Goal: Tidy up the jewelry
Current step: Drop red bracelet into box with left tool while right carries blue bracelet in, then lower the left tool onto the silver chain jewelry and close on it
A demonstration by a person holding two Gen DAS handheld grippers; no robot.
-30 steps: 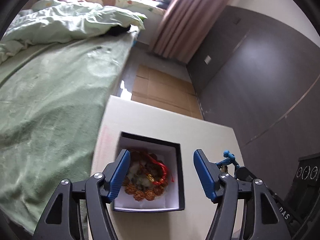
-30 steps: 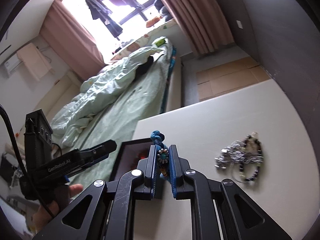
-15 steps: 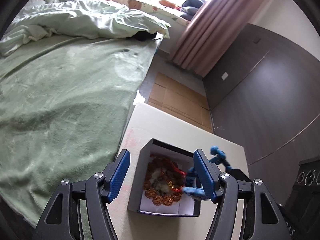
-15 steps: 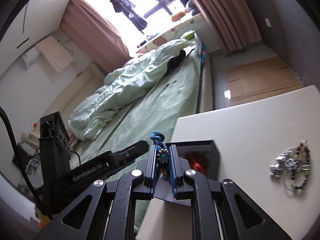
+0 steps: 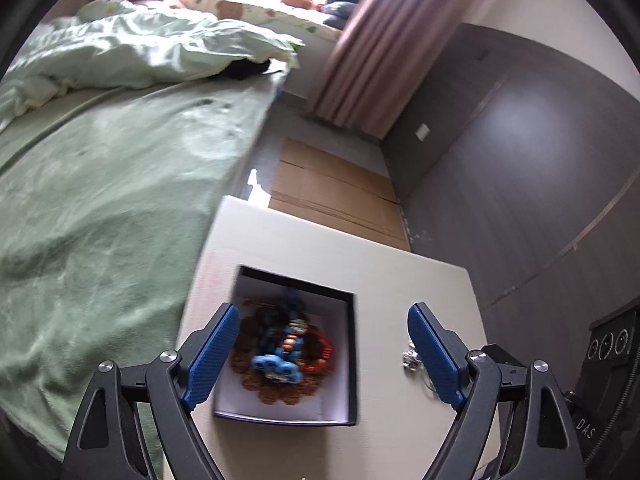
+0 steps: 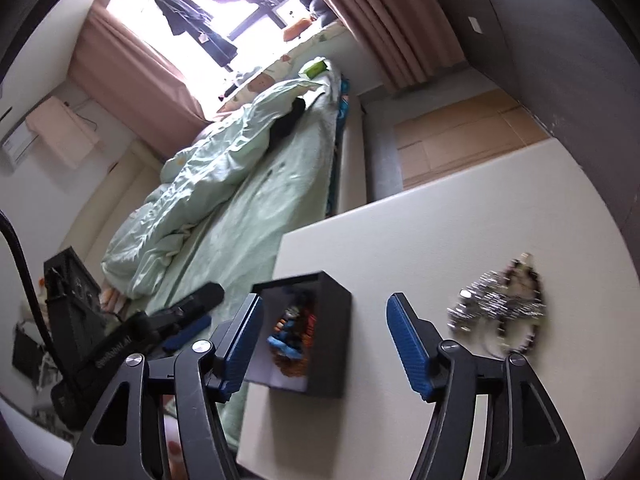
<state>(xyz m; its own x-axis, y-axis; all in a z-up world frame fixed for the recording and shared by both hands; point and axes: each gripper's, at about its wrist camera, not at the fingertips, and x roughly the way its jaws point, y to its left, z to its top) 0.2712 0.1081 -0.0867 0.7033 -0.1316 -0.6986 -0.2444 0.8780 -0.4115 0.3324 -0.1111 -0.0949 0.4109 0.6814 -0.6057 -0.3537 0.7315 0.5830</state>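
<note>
A black box with a white inside stands on the white table near its left edge. In it lie a blue beaded bracelet, a brown bead string and a red bracelet. My left gripper is open and empty just above the box. My right gripper is open and empty above the box's right wall. A pile of silver and dark beaded jewelry lies on the table to the right; part of it shows behind the left gripper's right finger.
A bed with green bedding runs along the table's left side. Brown cardboard covers the floor beyond the table. A dark wall stands to the right. Pink curtains hang at the window.
My right gripper has opened and let go of the blue bracelet, which now lies in the box on the other jewelry. Both grippers have shifted a little over the box.
</note>
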